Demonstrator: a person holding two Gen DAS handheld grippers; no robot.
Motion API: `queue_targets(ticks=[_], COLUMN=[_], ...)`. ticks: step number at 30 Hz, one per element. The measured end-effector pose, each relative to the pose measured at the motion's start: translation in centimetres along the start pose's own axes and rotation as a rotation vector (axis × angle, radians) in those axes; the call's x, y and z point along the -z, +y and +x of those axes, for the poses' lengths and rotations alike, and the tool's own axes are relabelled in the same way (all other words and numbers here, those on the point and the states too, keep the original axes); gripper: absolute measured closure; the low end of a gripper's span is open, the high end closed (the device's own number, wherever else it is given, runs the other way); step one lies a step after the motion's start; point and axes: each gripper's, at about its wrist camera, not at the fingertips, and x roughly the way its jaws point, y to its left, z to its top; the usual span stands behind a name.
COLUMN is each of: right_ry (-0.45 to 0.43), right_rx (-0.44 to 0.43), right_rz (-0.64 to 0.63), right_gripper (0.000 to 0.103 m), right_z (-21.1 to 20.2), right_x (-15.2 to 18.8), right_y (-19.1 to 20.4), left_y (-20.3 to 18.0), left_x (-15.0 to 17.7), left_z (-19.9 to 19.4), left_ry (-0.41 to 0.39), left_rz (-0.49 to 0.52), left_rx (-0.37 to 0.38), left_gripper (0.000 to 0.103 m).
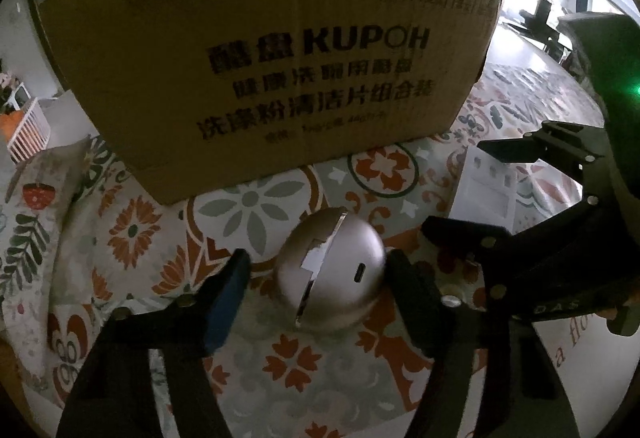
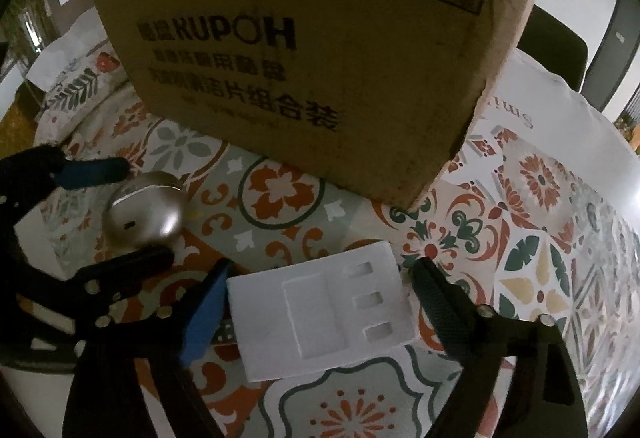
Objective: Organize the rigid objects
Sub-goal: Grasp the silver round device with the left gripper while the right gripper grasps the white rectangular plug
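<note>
left gripper [image 1: 316,278] wide, straddles round silver metal case [image 1: 330,270] before brown cardboard box [image 1: 260,49] | right gripper [image 2: 320,302] wide, straddles white foam tray [image 2: 320,314], long axis across jaws

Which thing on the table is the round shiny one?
The silver case, lying between the left gripper fingers. It is rounded and metallic, while the white foam tray is flat with cut-outs, and the cardboard box is big and brown.

Cardboard box [image 2: 304,49] top cut off at 12 o'clock; its small print blurred; box hides table [image 2: 540,205] behind.
</note>
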Motion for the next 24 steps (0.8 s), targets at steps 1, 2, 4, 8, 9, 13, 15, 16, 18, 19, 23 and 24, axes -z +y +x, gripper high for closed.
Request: queue_targets(ticks=[1,2,4,8,9,13,15,16,18,19,23,24], right_ry=[-0.003,-0.008,-0.011,-0.026,-0.028,-0.042,-0.054,-0.060,-0.072,-0.080,-0.101,-0.107], right_rx=[0.002,0.002,0.015,0.037,0.041,0.047,0.051,0.053,0.056,0.060,0.071,0.076], right_rz=[-0.001,-0.004,0.000,0.005,0.005,0.023,0.040,0.047,0.061,0.066,0.083,0.086], right_gripper=[0.021,0.022,0.022,0.022,0.022,0.022,0.022,0.023,0.023,0.023,0.023,0.023], right_z=[-0.2,-0.4,-0.6,-1.1,-1.2,-1.8,-2.2,-2.5,-2.9,-3.3,-4.6,-4.9], right_x=[0.1,0.2,0.3,1.2,1.3,1.9,2.2,2.3,2.2,2.3,2.4,2.3], right_y=[0.0,0.0,0.0,0.5,0.7,1.1,1.3,1.3,1.2,1.2,1.3,1.2], left_y=[0.1,0.1,0.3,0.3,0.3,0.7,0.7,0.7,0.9,1.0,1.1,1.2], left_x=[0.0,0.0,0.0,0.1,0.3,0.9,0.9,0.9,1.1,1.1,1.1,1.1], left_z=[0.2,0.4,0.6,0.4,0.1,-1.5,-2.1,-2.4,-3.0,-3.3,-4.5,-5.0], left_ry=[0.002,0.006,-0.002,-0.005,-0.009,-0.029,-0.039,-0.045,-0.056,-0.061,-0.084,-0.095], left_rz=[-0.005,-0.014,-0.027,-0.036,-0.038,-0.052,-0.062,-0.066,-0.070,-0.072,-0.078,-0.080], left_rx=[0.007,0.016,0.001,-0.008,-0.011,-0.021,-0.026,-0.028,-0.031,-0.033,-0.041,-0.044], left_gripper=[0.045,0.049,0.050,0.050,0.050,0.050,0.050,0.050,0.050,0.050,0.050,0.050])
